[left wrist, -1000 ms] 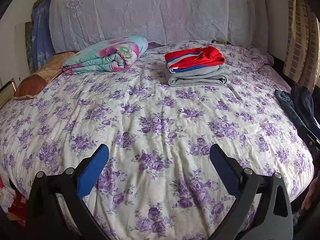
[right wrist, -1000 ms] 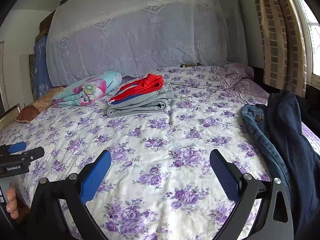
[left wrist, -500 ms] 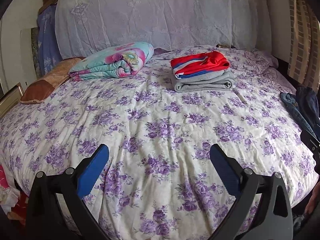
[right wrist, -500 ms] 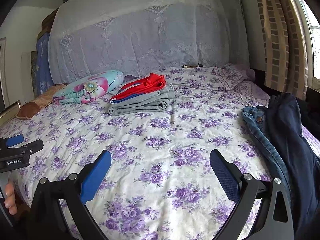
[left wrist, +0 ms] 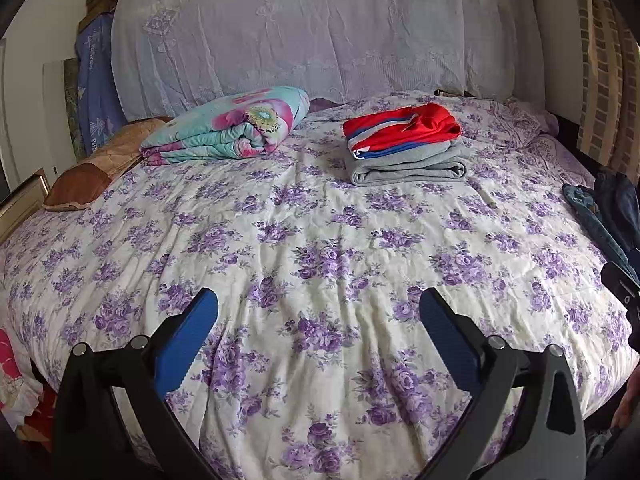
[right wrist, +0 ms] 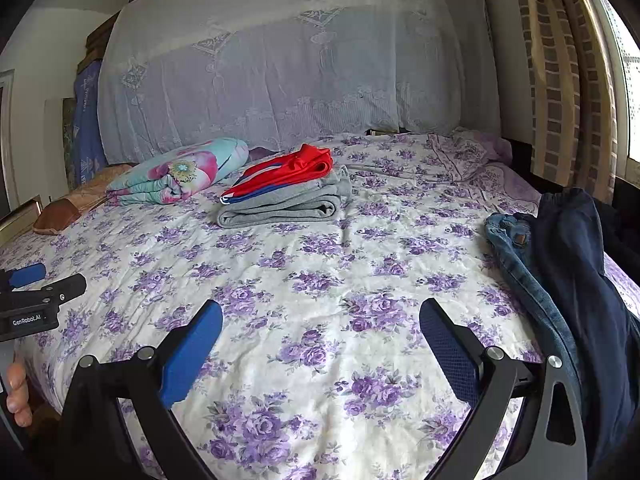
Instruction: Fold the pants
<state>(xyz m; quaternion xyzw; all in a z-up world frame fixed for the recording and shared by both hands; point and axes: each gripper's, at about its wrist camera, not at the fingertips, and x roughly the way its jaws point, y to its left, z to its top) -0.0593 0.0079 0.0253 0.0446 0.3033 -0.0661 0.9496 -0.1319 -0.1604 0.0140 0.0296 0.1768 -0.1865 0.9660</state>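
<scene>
Both grippers hang over the near edge of a bed [left wrist: 320, 240] covered in a white spread printed with purple flowers. The left gripper [left wrist: 319, 320] has its blue-padded jaws spread wide with nothing between them, only bare bedspread showing in the gap. The right gripper [right wrist: 321, 332] is likewise wide apart and empty. From the right wrist view, the left gripper appears again at the left edge as a black body with a blue pad, and a fingertip of the person's hand [right wrist: 16, 394] shows below it. The pants to be folded lie at the right side of the bed: a pair of light blue jeans [right wrist: 524, 276] stretched along the edge, with a dark navy pair [right wrist: 576, 280] lying partly over it on its outer side. In the left wrist view the same heap sits at the far right border. Neither gripper touches them. Toward the head of the bed rests a folded stack, a red garment [left wrist: 400, 130] with blue and white stripes on top of a grey garment [left wrist: 412, 166]. To the left of it lies a rolled floral quilt [left wrist: 232, 126], and a brown pillow [left wrist: 92, 170] beyond that. A pale lace cloth [left wrist: 320, 32] covers the headboard.
</scene>
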